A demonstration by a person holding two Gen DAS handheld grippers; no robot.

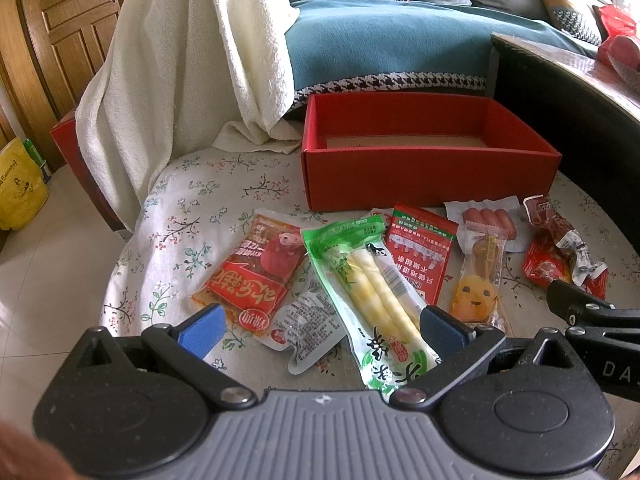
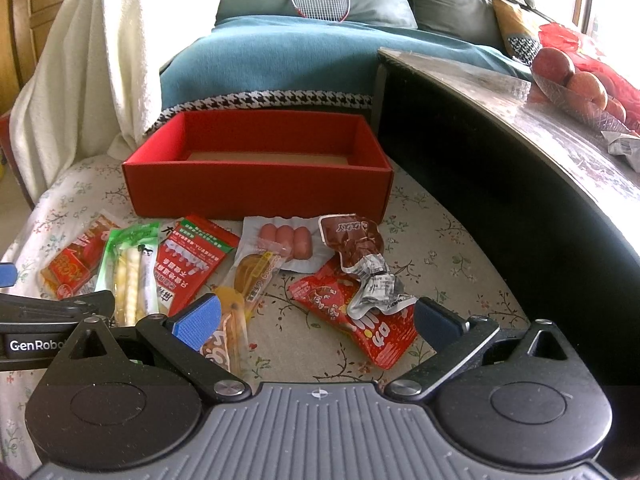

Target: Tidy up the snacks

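An empty red box [image 1: 420, 176] [image 2: 256, 188] stands at the back of the floral-cloth table. Several snack packs lie in front of it: a green bamboo-shoot pack [image 1: 372, 292] [image 2: 130, 272], a red-orange pack [image 1: 252, 276], a red packet [image 1: 420, 252] [image 2: 192, 264], a sausage pack [image 1: 486, 220] [image 2: 286, 242], a yellow jelly stick [image 1: 480, 276], a brown pack [image 2: 356, 248] and a red crinkled pack [image 2: 360, 320]. My left gripper [image 1: 320, 330] is open above the bamboo-shoot pack. My right gripper [image 2: 316, 322] is open above the red crinkled pack.
A dark side table [image 2: 520, 152] with a bowl of apples [image 2: 576, 84] stands to the right. A sofa with a teal blanket [image 1: 380, 40] and a white towel [image 1: 180, 60] lies behind. The floor [image 1: 48, 248] drops off at the left.
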